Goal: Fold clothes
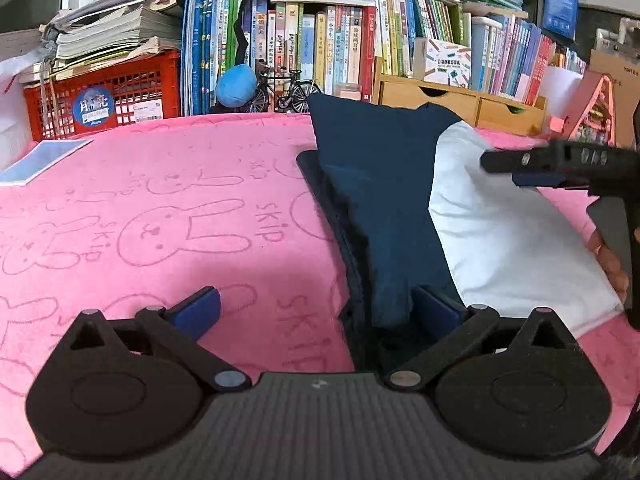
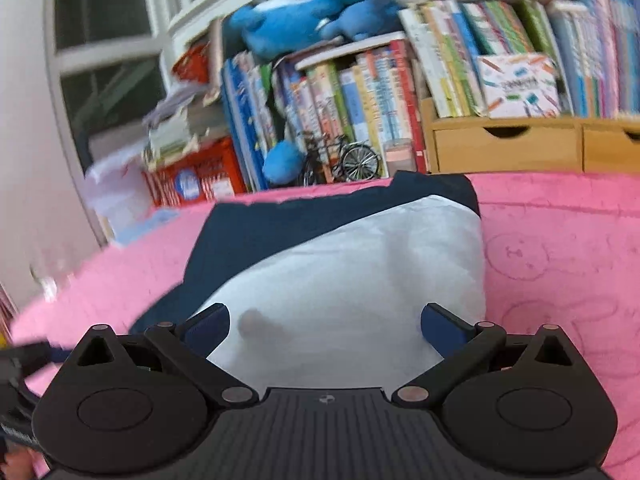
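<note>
A pink towel (image 1: 160,208) printed with rabbit outlines and the word "SKIP" covers the tabletop and fills the lower half of both views. Along its far edge, across the top of each frame, runs a crowded row of upright books (image 1: 328,48), with blue plush toys (image 2: 304,12) lying on top of them. In the upper left of the left wrist view a red crate (image 1: 104,96) carries a stack of papers; a small model bicycle (image 1: 288,90) stands in front of the books near the centre, and a wooden drawer unit (image 1: 460,100) sits to the right of it. A window frame shows at the upper left of the right wrist view, which is blurred.

The garment (image 1: 384,200), navy blue with a white panel (image 2: 352,280), lies partly folded on the towel, in the centre-right of the left wrist view and the centre of the right wrist view. Its navy part is laid over in a long band that narrows toward the bottom of the frame, with the white panel just to the right of it.

The left gripper (image 1: 316,312) is spread wide, its right finger touching the navy fabric's lower end, its left finger over bare towel. The right gripper (image 2: 325,326) is likewise released, its fingers apart over the white panel's near edge, grasping nothing.
</note>
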